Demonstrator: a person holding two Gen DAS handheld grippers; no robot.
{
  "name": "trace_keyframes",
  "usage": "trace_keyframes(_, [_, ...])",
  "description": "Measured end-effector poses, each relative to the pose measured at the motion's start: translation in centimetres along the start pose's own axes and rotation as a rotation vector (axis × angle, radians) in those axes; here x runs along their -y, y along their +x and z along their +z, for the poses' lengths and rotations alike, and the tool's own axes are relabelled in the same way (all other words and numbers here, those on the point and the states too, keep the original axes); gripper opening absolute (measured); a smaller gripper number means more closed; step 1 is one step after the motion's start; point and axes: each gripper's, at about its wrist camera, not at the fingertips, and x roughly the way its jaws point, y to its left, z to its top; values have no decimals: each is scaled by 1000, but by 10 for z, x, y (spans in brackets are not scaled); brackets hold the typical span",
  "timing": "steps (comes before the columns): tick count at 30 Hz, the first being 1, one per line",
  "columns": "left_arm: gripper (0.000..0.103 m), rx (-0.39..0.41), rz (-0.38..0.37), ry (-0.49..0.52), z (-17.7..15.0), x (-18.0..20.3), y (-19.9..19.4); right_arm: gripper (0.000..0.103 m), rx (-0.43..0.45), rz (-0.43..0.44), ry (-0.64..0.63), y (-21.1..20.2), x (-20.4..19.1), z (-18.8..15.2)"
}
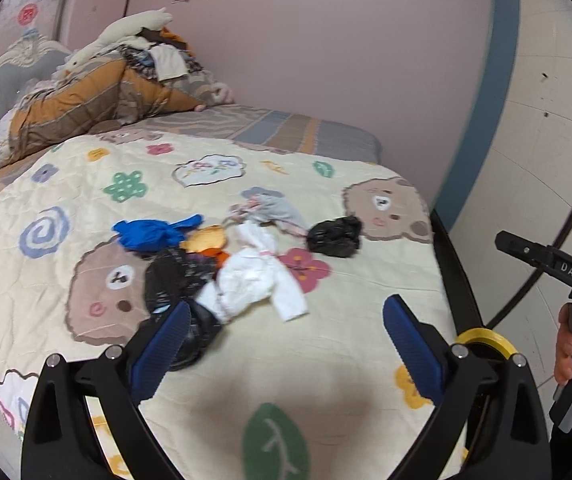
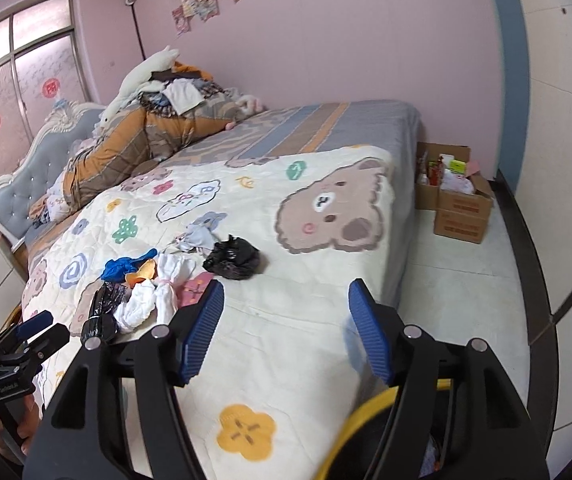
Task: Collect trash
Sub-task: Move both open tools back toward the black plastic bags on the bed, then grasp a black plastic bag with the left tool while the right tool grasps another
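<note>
Crumpled blue (image 1: 154,234), white (image 1: 254,280) and black bags (image 1: 334,237) lie scattered on the quilt (image 1: 326,320)

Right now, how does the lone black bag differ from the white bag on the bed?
The black bag is dark, crumpled into a compact ball, and lies apart; the white bag is pale, stretched long, and touches other trash in the pile. Both rest on the quilt, ungripped.
</note>
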Motion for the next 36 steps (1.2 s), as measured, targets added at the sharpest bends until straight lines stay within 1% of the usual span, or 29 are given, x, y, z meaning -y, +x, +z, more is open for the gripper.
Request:
trace_keyframes(4, [93, -13, 35, -38, -4, -28, 6, 62, -16, 1, -19, 25, -15, 5])
trace_keyframes(9, [93, -37, 70, -66, -11, -53, 16, 64, -50, 6, -33, 60, -29, 8])
trace_keyframes(19, [93, -84, 112, -103, -21, -87, 40, 65, -110, -13, -55, 121, -50, 7])
trace_keyframes(26, [93, -111, 119, -140, -25, -102, 59, 65, -148, -37, -63, 167, -60, 12])
trace_keyframes(30, [93, -128, 112, -149, -28, -108, 71, 65, -158, -50, -85, 189, -70, 15])
trace_keyframes(32, [93, -137, 96, -158, -29, -111, 75, 65, -163, -63, -100, 202, -76, 17])
trace_keyframes(35, [91, -134, 77, -145, -30, -112, 77, 65, -182, -77, -105, 221, -81, 19])
trace_keyframes(36, [88, -135, 73, -142, -31, -112, 78, 65, -187, -81, -105, 225, -82, 19])
